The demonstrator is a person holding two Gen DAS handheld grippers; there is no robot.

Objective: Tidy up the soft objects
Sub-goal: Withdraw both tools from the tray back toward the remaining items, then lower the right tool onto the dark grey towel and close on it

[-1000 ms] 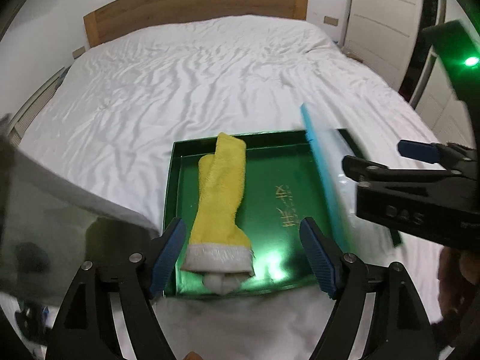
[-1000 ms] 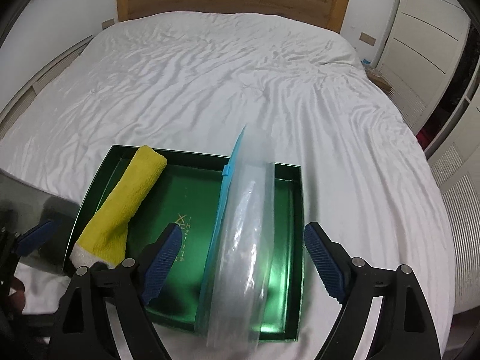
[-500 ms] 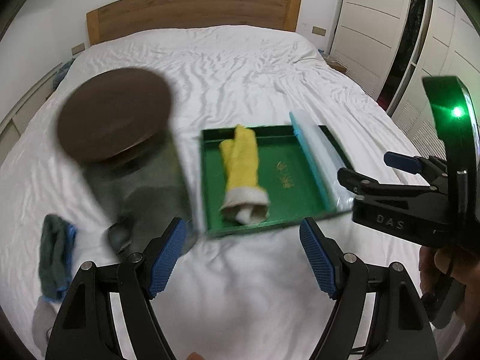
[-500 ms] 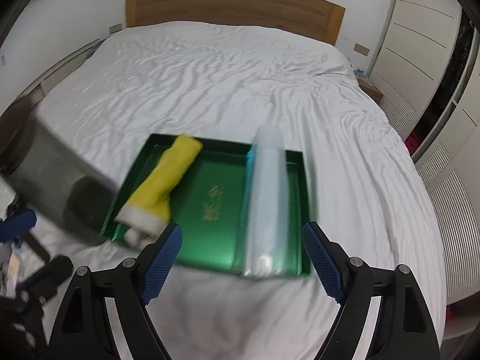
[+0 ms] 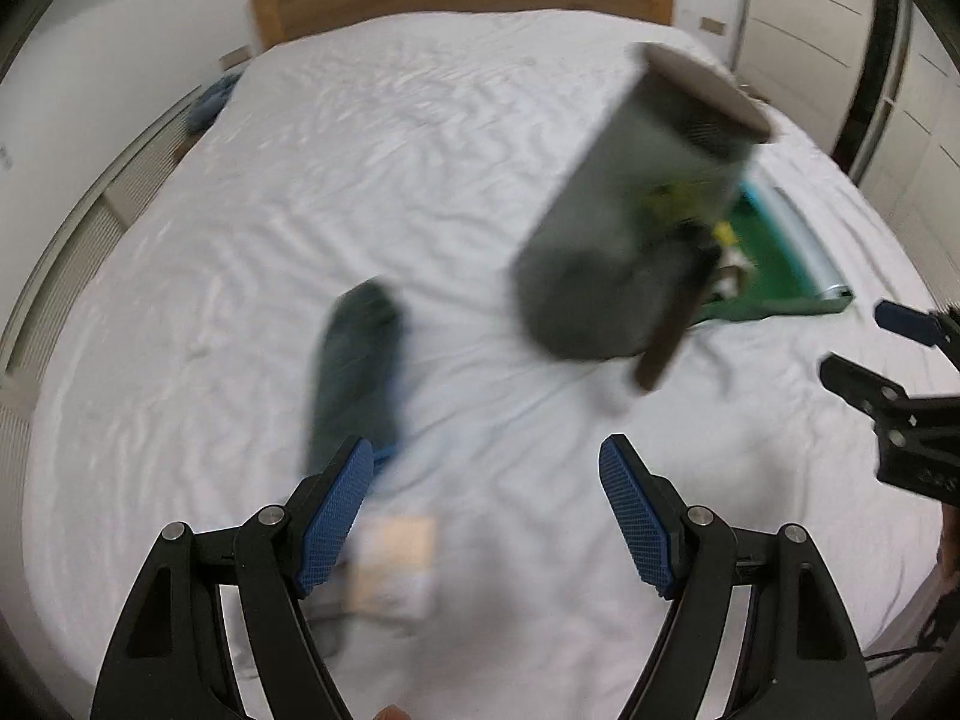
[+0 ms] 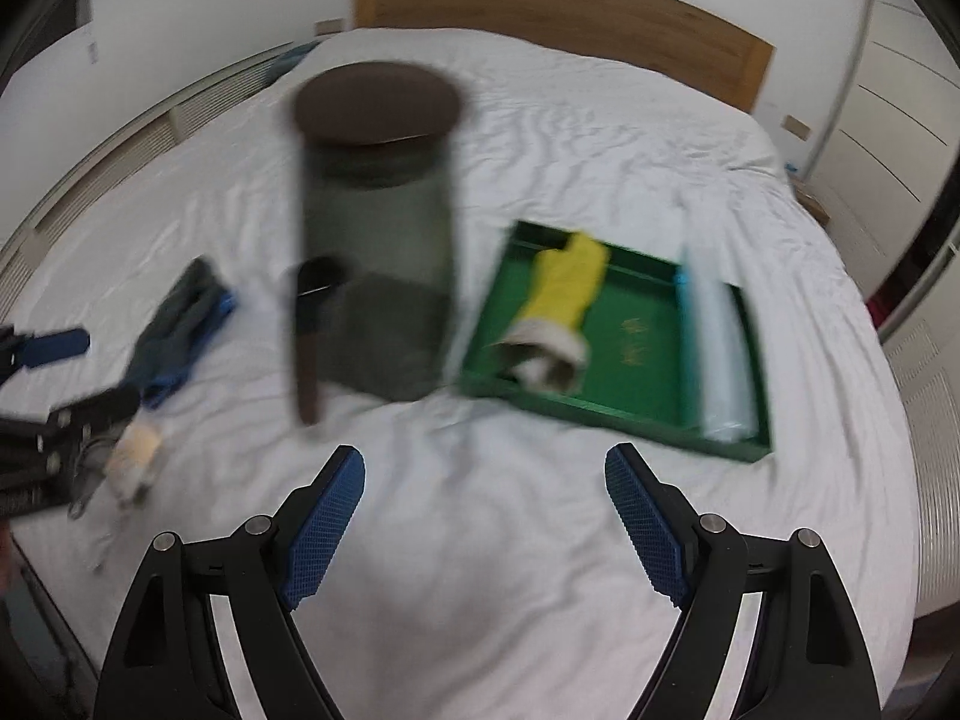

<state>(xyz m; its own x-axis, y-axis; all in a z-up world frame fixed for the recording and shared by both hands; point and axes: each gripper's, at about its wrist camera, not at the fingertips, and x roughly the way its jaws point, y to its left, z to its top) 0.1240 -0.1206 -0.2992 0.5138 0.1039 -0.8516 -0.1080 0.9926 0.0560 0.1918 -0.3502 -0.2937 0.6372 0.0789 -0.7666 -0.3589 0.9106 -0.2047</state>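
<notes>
The dark sock (image 5: 354, 372) lies on the bed (image 5: 480, 228) just ahead of the empty, released left claw (image 5: 486, 498), which should descend squarely over its middle before clenching.

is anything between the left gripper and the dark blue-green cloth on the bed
Nothing visible. The dark blue-green cloth lies on the white bed sheet just ahead of the open left gripper; the tall lidded jar stands off to its right.

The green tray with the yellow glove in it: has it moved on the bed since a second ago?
Cannot tell. The tray now shows farther right against the headboard, but the whole view has swung, which alone could explain that.
</notes>
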